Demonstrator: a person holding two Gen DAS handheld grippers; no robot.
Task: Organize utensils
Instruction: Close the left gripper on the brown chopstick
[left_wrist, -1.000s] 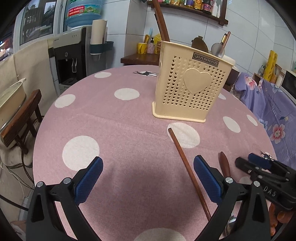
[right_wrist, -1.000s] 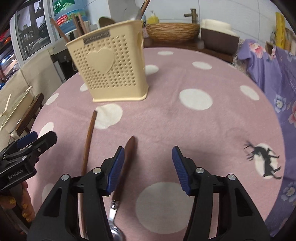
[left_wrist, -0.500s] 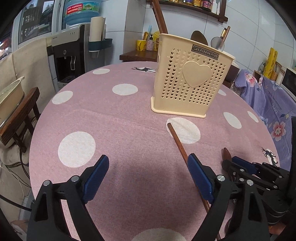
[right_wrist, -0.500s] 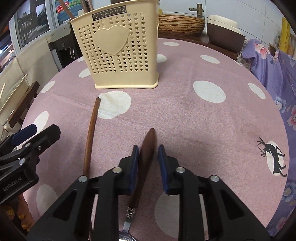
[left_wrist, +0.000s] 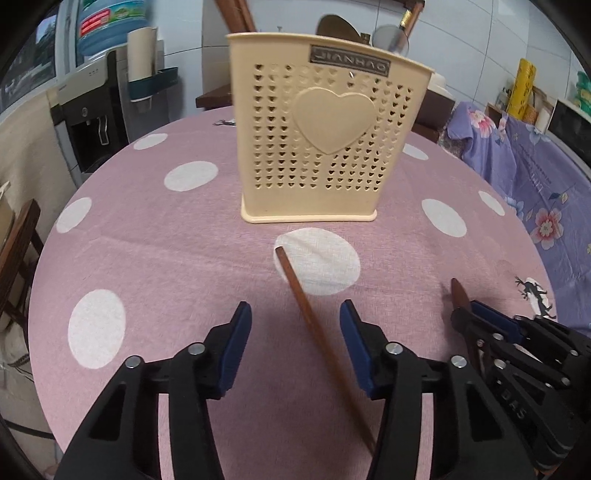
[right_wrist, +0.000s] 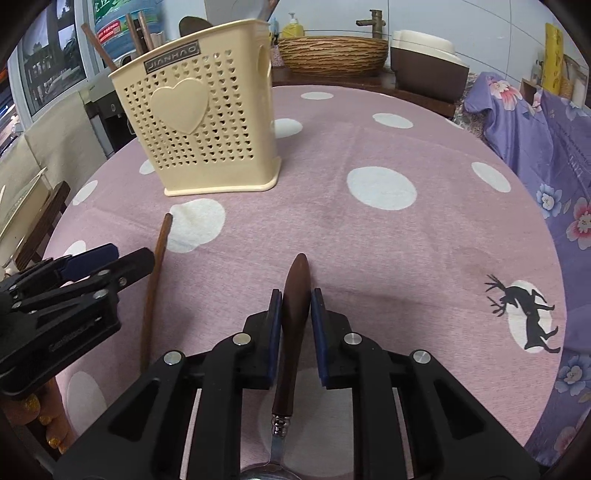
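The spoon (right_wrist: 295, 332) bowl is cut off by the bottom edge. Utensils inside the holder (left_wrist: 325, 147) are mostly hidden behind its wall.

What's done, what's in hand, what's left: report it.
Done: several utensils already stand in the cream holder. In hand: the right claw is closing on the spoon; the left claw is closing around the chopstick, not yet pressing it. Left: both still lie on the table and need putting in the holder.

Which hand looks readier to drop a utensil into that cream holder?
The right gripper: its pads already press the spoon's wooden handle. The left gripper is closing around the chopstick, not touching.
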